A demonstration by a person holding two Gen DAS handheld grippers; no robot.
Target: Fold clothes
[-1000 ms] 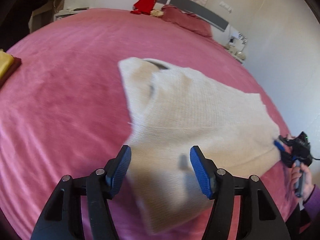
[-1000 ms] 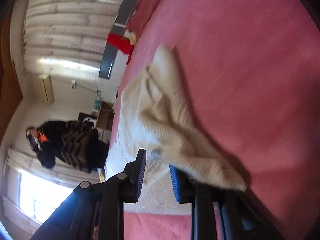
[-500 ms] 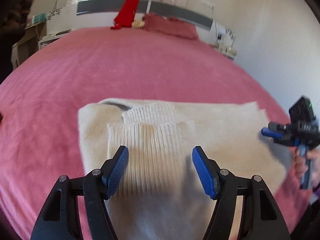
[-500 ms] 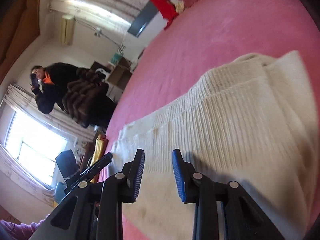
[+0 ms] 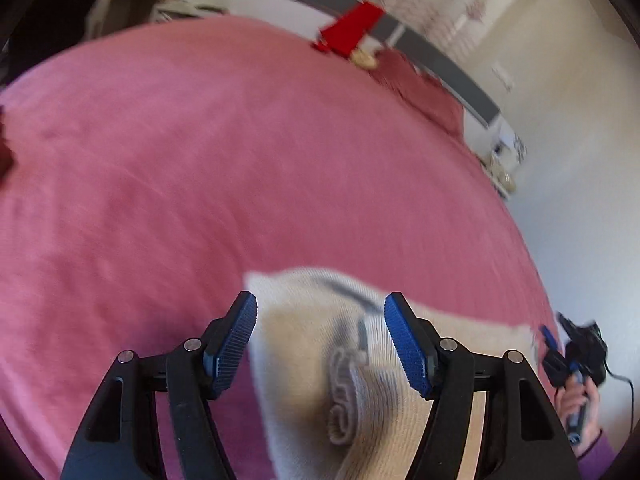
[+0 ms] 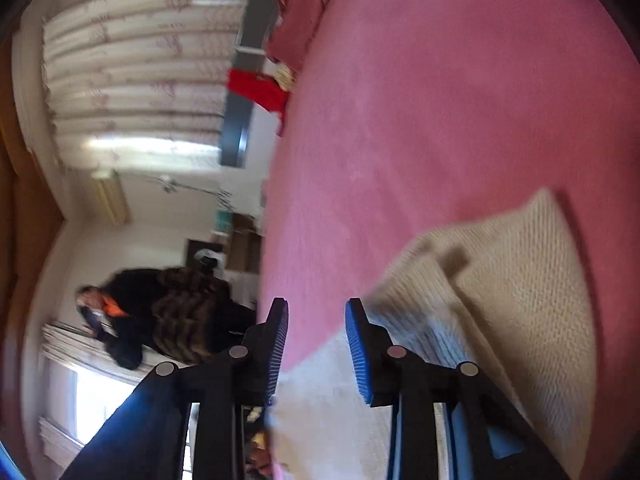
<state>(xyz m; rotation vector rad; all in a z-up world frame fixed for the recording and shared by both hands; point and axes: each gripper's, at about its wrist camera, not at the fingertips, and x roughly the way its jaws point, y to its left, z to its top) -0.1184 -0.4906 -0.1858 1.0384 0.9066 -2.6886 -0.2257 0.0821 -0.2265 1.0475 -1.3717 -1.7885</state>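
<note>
A cream knit sweater (image 5: 304,384) lies bunched on the pink bed (image 5: 240,160), with a rolled ridge of knit in its middle. My left gripper (image 5: 320,320) hovers open just above its near left part, with nothing held between the blue pads. In the same view my right gripper (image 5: 554,346) sits at the sweater's far right corner, held by a hand (image 5: 580,400). The right wrist view is rolled sideways: the sweater (image 6: 520,280) shows folded layers at lower right. My right gripper (image 6: 318,320) is open, with pink bed showing in the gap and the sweater's edge beside one pad.
A red garment (image 5: 352,28) hangs over the grey headboard (image 5: 440,60), next to a dark pink pillow (image 5: 424,92). A person in a dark coat (image 6: 160,312) stands beyond the bed's side, near a window. A white wall runs along the bed's right.
The sweater has gone from spread flat to bunched with a folded ridge, and sits lower in the left view. Both cameras have swung; the right view has rolled sideways again.
</note>
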